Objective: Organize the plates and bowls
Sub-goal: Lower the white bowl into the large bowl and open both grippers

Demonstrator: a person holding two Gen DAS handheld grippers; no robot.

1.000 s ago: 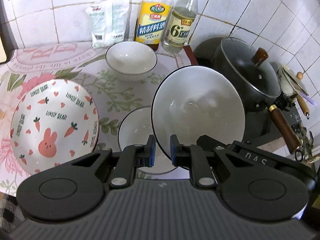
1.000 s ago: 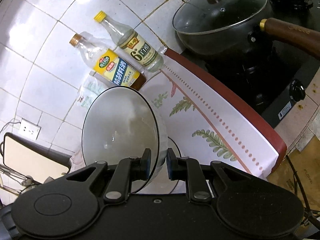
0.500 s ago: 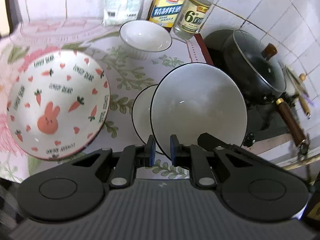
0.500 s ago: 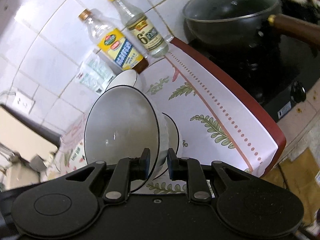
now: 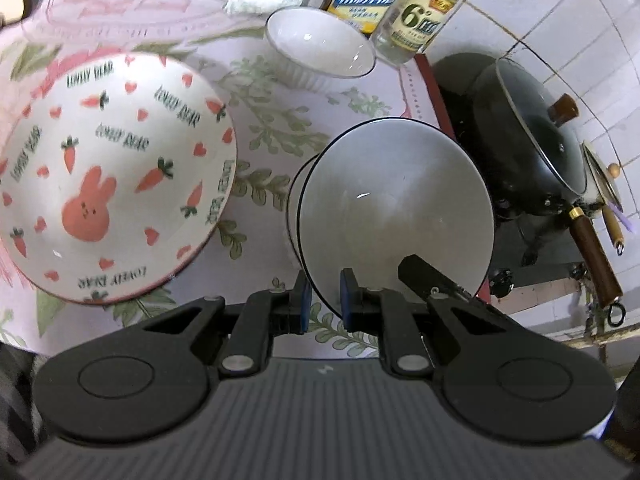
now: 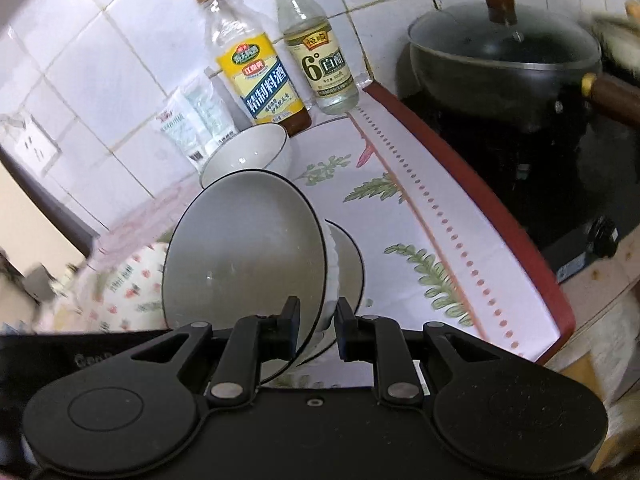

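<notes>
Both grippers pinch the rim of one white bowl (image 5: 396,204), tilted over a second white bowl (image 5: 294,204) on the flowered cloth (image 5: 260,128). The left gripper (image 5: 322,300) is clamped on its near edge; the right gripper (image 6: 316,320) is clamped on the rim as well. In the left view the carrot bowl (image 5: 108,184) lies at nine o'clock, a small white bowl (image 5: 320,46) at twelve with two bottles (image 5: 416,20) behind, and a black pot (image 5: 532,148) at two o'clock

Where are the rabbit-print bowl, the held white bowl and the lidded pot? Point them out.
rabbit-print bowl (image 5: 100,196): left wrist view, inner base.
held white bowl (image 5: 396,204): left wrist view, inside wall.
lidded pot (image 6: 504,44): right wrist view, glass lid.
</notes>
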